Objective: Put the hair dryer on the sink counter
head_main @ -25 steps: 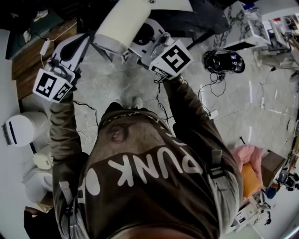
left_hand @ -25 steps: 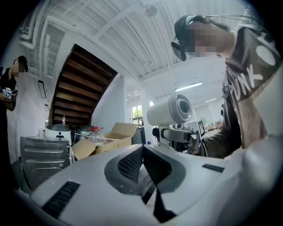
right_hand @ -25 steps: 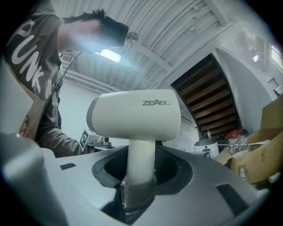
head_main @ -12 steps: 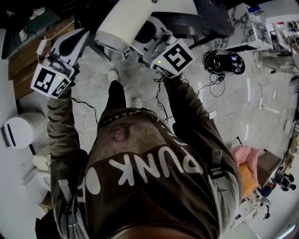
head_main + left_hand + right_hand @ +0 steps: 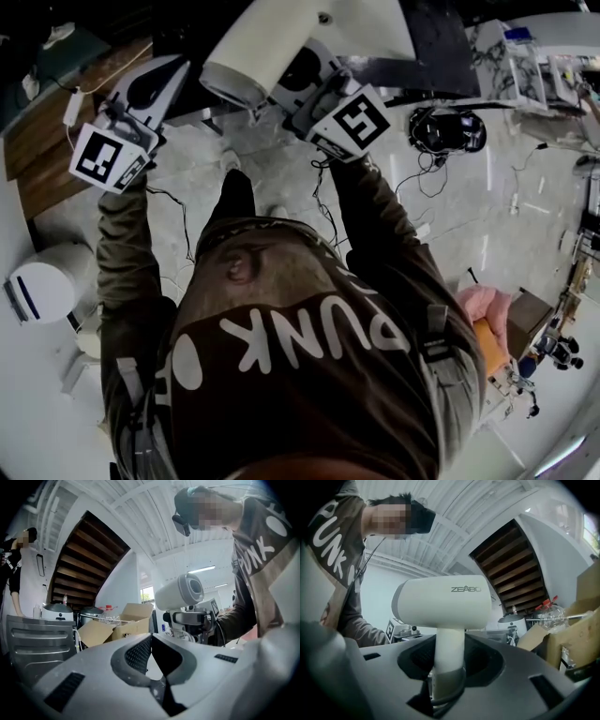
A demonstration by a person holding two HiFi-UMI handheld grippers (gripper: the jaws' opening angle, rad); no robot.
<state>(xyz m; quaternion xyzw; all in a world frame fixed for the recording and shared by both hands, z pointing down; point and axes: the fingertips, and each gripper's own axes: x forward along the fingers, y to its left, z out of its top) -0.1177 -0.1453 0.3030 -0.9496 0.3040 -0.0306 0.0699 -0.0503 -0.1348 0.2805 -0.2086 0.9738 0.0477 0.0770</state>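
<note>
A white hair dryer (image 5: 258, 47) is raised in front of the person, barrel on top and handle pointing down. My right gripper (image 5: 314, 89) is shut on its handle (image 5: 449, 646), which stands upright between the jaws, with the grey cord end at the bottom (image 5: 446, 686). The same hair dryer (image 5: 180, 591) shows in the left gripper view, off to the right. My left gripper (image 5: 141, 94) is held up at the left, apart from the dryer. Its jaws (image 5: 151, 639) meet at the tips and hold nothing.
Cables (image 5: 417, 178) and a black device (image 5: 448, 128) lie on the marble floor. A white round bin (image 5: 42, 286) stands at the left and a marble-patterned unit (image 5: 506, 52) at the top right. Cardboard boxes (image 5: 117, 625), pots (image 5: 58, 612) and a metal chair (image 5: 37, 641) are ahead.
The person has walked forward, one leg swinging ahead, so the floor has shifted under both grippers. The hair dryer stays in the right gripper. The left gripper has risen slightly.
</note>
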